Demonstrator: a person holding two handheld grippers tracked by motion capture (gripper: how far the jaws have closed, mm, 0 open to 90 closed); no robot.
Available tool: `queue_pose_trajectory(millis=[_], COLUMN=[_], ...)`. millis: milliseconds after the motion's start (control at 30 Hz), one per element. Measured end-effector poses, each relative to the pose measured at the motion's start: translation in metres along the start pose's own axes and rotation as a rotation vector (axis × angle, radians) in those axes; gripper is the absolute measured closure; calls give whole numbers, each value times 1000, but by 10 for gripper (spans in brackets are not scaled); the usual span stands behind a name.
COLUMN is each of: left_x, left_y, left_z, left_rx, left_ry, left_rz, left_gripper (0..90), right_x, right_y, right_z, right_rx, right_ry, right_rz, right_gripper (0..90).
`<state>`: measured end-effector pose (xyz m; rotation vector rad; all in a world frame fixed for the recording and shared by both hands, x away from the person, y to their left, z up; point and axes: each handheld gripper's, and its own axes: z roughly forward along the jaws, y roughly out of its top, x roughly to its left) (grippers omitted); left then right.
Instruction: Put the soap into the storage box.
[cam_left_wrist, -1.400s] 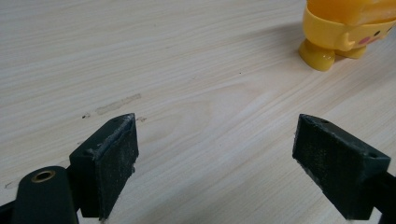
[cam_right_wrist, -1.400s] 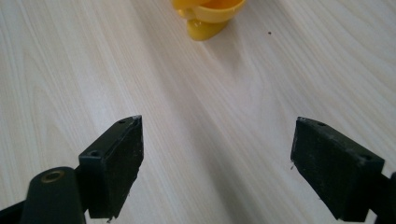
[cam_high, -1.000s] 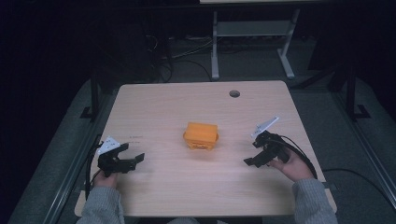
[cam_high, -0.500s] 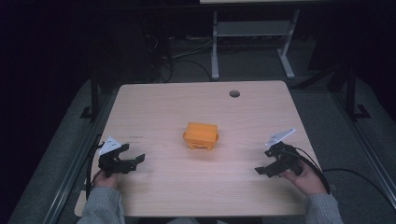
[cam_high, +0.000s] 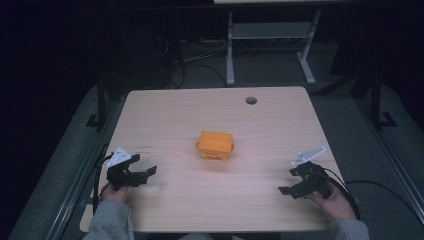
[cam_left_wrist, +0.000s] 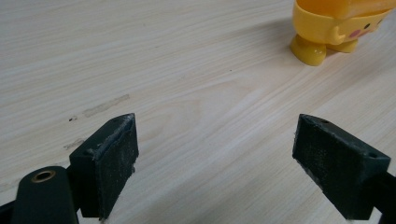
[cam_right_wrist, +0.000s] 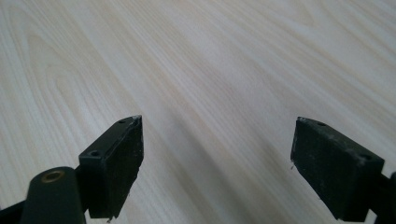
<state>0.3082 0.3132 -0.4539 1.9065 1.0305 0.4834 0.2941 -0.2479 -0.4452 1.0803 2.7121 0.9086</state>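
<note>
- Both my grippers, left gripper (cam_high: 145, 172) and right gripper (cam_high: 289, 181), gape empty, resting low on the surface (cam_high: 165, 115).
- Orange toy (cam_high: 215, 145) sits untouched mid-surface; grasping remains entirely.

toy (cam_high: 216, 145): you face an orange-yellow body; its side at 1 o'clock in your left gripper view carries a pink spot and what may be a dark line.
table (cam_high: 190, 115): pale wood grain.
your grippers' pads (cam_left_wrist: 116, 158): black.
your sleeves (cam_high: 110, 222): grey.
</note>
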Motion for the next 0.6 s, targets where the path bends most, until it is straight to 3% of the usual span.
queue_pose_trajectory(millis=[333,600], left_x=[0,0], left_y=[0,1], left_z=[0,1], left_rx=[0,0], left_ry=[1,6], left_rz=[6,8], left_gripper=[138,138], right_x=[5,19], right_y=[-19,-31], right_z=[-5,-12], right_rx=[-37,-65], right_ry=[-18,-53], right_rz=[50,81], right_gripper=[167,158])
